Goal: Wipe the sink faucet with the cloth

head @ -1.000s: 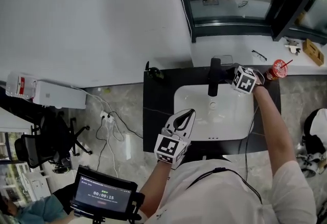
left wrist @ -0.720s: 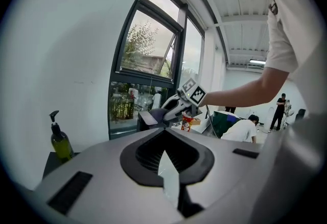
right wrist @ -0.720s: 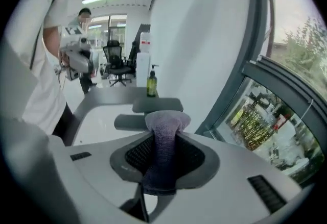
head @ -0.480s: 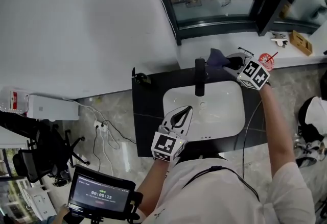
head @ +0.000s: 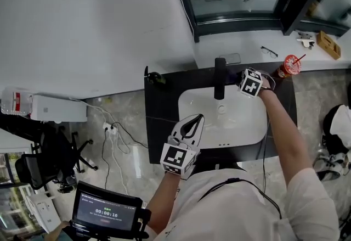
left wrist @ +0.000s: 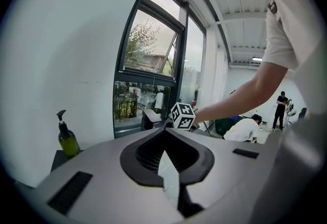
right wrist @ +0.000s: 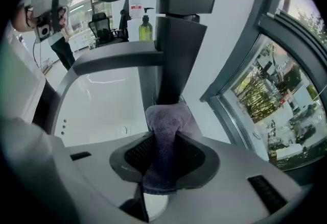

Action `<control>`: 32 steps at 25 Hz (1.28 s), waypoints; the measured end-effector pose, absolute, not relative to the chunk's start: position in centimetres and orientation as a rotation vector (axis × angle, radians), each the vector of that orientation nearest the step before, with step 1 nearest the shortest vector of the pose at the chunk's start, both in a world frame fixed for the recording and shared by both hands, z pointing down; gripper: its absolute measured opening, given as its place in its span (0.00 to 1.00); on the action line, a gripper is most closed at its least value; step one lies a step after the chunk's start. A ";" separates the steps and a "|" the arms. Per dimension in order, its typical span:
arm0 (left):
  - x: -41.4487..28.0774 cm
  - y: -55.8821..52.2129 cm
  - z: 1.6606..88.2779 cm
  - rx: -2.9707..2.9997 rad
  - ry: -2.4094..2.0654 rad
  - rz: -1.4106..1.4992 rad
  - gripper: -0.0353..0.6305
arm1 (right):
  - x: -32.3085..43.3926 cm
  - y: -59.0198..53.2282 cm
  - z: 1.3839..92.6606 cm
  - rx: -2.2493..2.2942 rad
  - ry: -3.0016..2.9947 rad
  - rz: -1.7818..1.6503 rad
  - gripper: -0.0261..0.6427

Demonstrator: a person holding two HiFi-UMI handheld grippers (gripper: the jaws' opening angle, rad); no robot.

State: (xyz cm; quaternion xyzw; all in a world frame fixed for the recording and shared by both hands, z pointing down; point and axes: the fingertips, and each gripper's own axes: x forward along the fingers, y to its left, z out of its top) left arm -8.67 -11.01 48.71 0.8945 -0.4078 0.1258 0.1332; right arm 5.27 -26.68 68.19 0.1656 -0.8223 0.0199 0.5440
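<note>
The right gripper (right wrist: 162, 152) has its fingers clamped on the purple cloth (right wrist: 164, 118), right at the black faucet (right wrist: 173, 54). Well away from the faucet, the left gripper (left wrist: 164, 141) has its fingers closed on nothing.

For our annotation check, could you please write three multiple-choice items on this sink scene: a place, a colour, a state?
1. Where is the soap bottle? A) in the basin B) on the counter, left of the faucet C) on the windowsill
2. Colour of the faucet? A) chrome B) white C) black
3. The right gripper is: A) open, empty B) shut on the cloth C) shut on the soap bottle
Answers: 1B, it stands at the counter's back left corner; 2C, its body reads black; 3B, cloth pinched between the jaws.
</note>
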 end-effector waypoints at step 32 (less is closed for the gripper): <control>-7.9 -11.3 48.2 2.616 -1.163 0.380 0.05 | 7.6 -19.7 63.0 0.424 -2.299 0.198 0.21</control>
